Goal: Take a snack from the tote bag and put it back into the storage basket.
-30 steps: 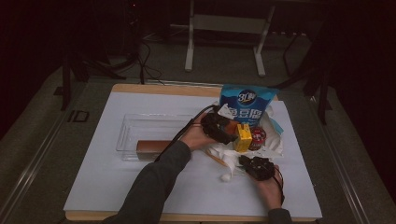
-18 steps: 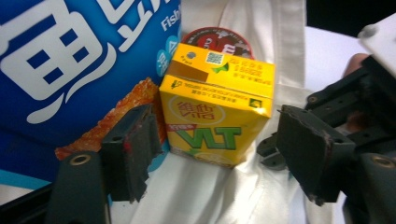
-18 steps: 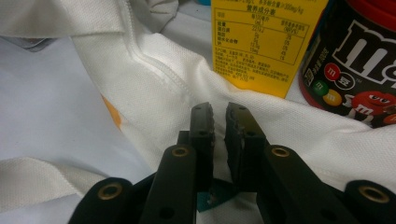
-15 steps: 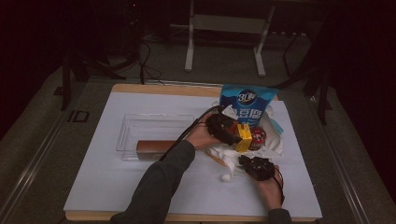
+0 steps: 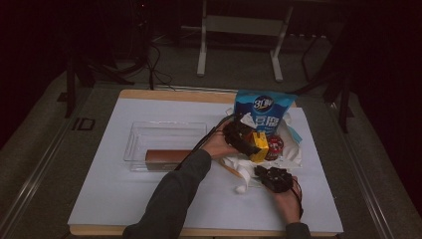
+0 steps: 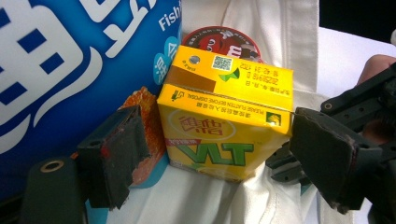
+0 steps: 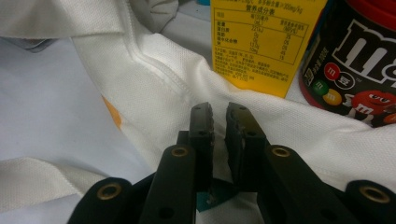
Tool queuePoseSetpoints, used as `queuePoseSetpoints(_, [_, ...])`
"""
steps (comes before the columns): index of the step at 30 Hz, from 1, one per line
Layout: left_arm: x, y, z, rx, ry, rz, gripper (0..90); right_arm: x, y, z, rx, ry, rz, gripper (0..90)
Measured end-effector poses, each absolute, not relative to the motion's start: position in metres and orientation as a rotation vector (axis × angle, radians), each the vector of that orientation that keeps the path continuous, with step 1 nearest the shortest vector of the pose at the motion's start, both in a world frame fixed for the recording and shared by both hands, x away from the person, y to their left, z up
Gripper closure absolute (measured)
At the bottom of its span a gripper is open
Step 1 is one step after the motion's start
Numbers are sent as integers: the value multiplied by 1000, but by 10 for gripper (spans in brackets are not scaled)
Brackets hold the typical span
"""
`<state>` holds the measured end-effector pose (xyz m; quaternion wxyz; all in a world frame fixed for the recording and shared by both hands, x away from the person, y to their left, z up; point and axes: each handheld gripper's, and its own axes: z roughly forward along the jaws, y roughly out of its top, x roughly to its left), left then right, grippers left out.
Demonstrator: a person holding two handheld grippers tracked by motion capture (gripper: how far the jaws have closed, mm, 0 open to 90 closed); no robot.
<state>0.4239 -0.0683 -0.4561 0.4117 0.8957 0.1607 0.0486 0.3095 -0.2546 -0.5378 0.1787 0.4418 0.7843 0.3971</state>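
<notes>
Much of the white cloth bag (image 5: 288, 149) is covered in the high view by the goods standing on it, and its orange mark (image 7: 112, 116) is half lost in a fold in the right gripper view. The brown box (image 5: 161, 157) in the clear plastic tray (image 5: 144, 134) is partly hidden by the person's left sleeve (image 5: 174, 199).

One yellow drink carton (image 6: 224, 126), one M&M's tub (image 7: 359, 60), one blue snack bag (image 5: 263, 112), one tray and one brown box are counted.

On the carton, "VLT" and "PLEASE FLATTEN BEFORE DISPOSAL" are read upside down in the left gripper view, beside a QR code; its date print is too small to be made out. On the tub, the m&m's logo is cut off at the picture's edge. On the blue bag, "3D" and large Chinese characters are seen.

The carton is found at 3 o'clock of the tray, with the tub just beside it at its 3 o'clock and the blue bag at its 12 o'clock.

The left gripper (image 6: 219, 154) has just been opening; the carton is bracketed by its jaws, with a gap seen at each pad. The right gripper (image 7: 219, 121) is nearly closed, with a fold of the cloth bag pinched between its pads, at 5 o'clock of the carton.
</notes>
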Motion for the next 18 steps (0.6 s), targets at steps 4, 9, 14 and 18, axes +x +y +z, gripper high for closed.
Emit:
queuePoseSetpoints(4, [426, -72, -457, 2259, 399, 122, 165, 310, -255, -538, 1251, 2218, 1125, 807])
queuePoseSetpoints(9, [426, -81, -457, 2278, 377, 127, 163, 310, -255, -538, 1251, 2218, 1127, 806])
queuePoseSetpoints(14, [427, -87, -459, 2285, 371, 116, 163, 310, -255, -538, 1252, 2219, 1130, 804])
queuePoseSetpoints(18, [428, -91, -461, 2289, 368, 115, 163, 310, -255, -538, 1253, 2219, 1131, 804])
